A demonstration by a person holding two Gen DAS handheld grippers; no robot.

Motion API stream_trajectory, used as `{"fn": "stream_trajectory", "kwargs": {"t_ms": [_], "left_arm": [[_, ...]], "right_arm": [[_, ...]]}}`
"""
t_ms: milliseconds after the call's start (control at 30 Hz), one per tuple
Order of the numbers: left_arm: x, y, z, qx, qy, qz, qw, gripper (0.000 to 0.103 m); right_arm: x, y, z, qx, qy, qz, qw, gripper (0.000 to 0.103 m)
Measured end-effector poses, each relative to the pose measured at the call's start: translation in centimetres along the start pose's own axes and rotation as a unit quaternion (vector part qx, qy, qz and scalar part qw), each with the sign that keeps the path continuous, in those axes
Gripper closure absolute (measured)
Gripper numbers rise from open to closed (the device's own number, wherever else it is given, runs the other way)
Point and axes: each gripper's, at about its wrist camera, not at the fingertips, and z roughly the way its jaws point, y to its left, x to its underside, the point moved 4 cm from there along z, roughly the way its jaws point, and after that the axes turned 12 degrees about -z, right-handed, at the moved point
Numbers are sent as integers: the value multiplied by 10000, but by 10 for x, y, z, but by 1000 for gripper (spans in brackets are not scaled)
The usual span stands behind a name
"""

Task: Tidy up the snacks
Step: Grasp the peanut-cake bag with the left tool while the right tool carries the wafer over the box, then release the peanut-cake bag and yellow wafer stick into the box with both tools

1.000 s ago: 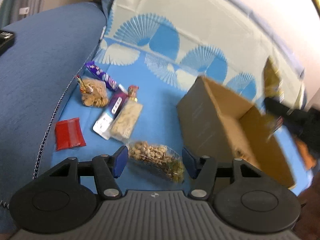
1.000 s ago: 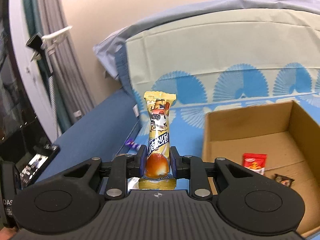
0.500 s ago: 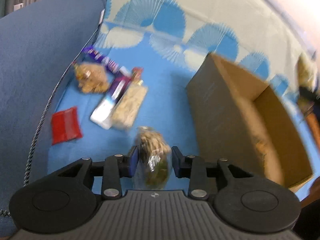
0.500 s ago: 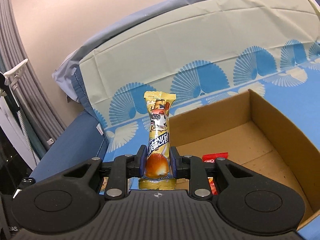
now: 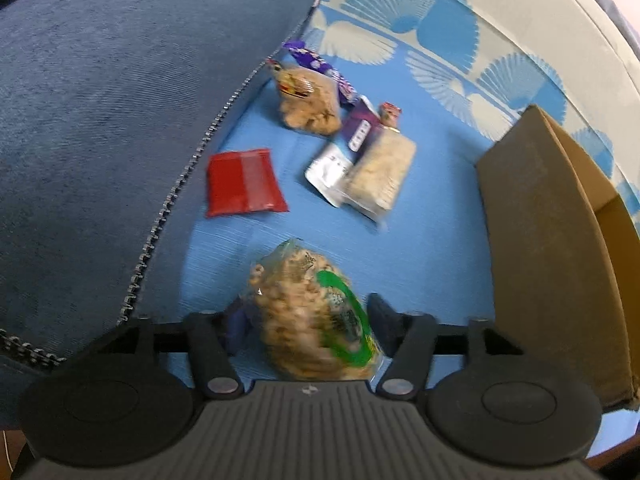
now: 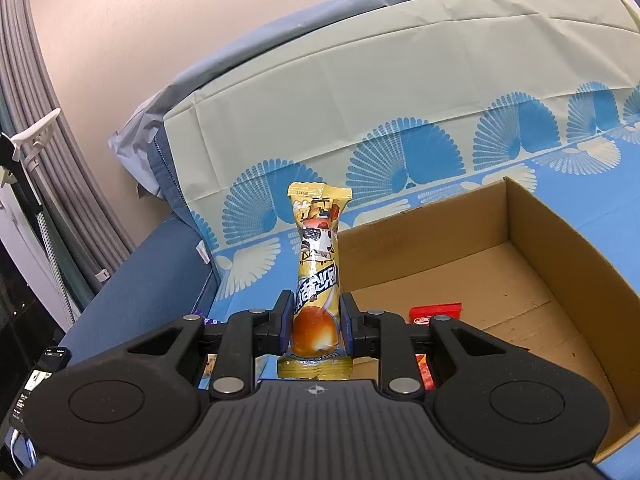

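**Peanuts between wide jaws, yellow packet pinched over the box**

We see a clear crinkled bag of peanuts point(image 5: 310, 312) with a green oval label lying on the smooth blue cloth point(image 5: 432, 256), lumpy with its contents. It sits between the two fingers of the left gripper point(image 5: 306, 318), whose jaws have just been opening; the dark blue pads stand apart on either side of the bag, and the blur does not let us tell whether either one touches the film.

The right gripper point(image 6: 314, 320) is clamped on a tall glossy yellow packet point(image 6: 318, 268), twisted narrow at the waist and flared at its crimped top, standing upright between the pads. It is held in front of the near wall of an open cardboard box point(image 6: 560, 240), matte brown with plain walls. Inside the box, a small red wrapper point(image 6: 436, 312) lies on the floor, partly hidden behind the gripper.

Beyond the peanuts, on the cloth, lies a flat, shiny red packet point(image 5: 244, 182) close to the zipped edge of a dark blue, coarse-woven cushion point(image 5: 120, 120). Further off, a clear pouch of pale brown lumps point(image 5: 308, 100) touches a purple wrapper point(image 5: 320, 68). Just beside them, a silver and purple sachet point(image 5: 344, 156) lies against a clear rectangular pack of pale pieces point(image 5: 380, 172). The box stands to the right of this group, well apart from it.

The cloth turns cream toward the back, printed with blue fan shapes, and shows sharp fold creases.
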Motion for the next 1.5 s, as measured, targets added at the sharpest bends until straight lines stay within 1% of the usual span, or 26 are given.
{"fn": "stream_trajectory", "kwargs": {"t_ms": [67, 167, 300, 367, 433, 500, 533, 600, 667, 733, 900, 967, 1067, 1200, 1367, 1500], "left_arm": [[0, -2, -1, -135, -40, 55, 9999, 16], [4, -6, 3, -365, -24, 227, 9991, 11], [12, -17, 13, -557, 72, 585, 9967, 10], [17, -20, 20, -685, 152, 753, 9947, 10], [20, -23, 24, -755, 140, 880, 9932, 10], [21, -25, 23, -758, 81, 943, 9926, 20], [21, -25, 21, -720, 64, 935, 9930, 20], [19, -26, 16, -569, 10, 852, 9947, 21], [18, -34, 6, -475, -142, 909, 9946, 21], [14, -44, -7, -291, -295, 938, 9947, 21], [-4, -84, -41, 208, -701, 960, 9927, 21], [-9, -101, -51, 412, -832, 992, 9907, 21], [-14, -137, -70, 782, -1039, 1127, 9851, 21], [-12, -186, -88, 1219, -1218, 1346, 9758, 21], [-6, -246, -109, 1719, -1333, 1619, 9625, 21], [3, -280, -116, 1961, -1334, 1821, 9543, 21]], "right_arm": [[0, -2, 1, -11, 8, -18, 10000, 78], [-1, -3, 1, -9, 17, -32, 10000, 78], [0, -3, 1, -14, 32, -56, 10000, 78], [0, -2, 1, -19, 38, -81, 10000, 78], [0, -1, 1, -23, 44, -96, 9999, 78], [0, -2, 2, -12, 53, -104, 9999, 78], [0, -2, 2, -6, 61, -99, 9999, 78], [0, -2, 2, 4, 69, -94, 9999, 78], [-1, -2, 2, 16, 71, -97, 9999, 78], [-1, -1, 1, 37, 60, -117, 9999, 78], [-4, 2, -4, 284, 24, -366, 9989, 78], [-7, 1, -6, 465, 19, -546, 9974, 78], [-9, -2, -9, 696, 19, -734, 9949, 78], [-12, -11, -11, 1005, 39, -869, 9911, 78], [-12, -25, -12, 1385, 91, -908, 9861, 78], [-14, -40, -15, 1665, 106, -794, 9828, 78]]}}
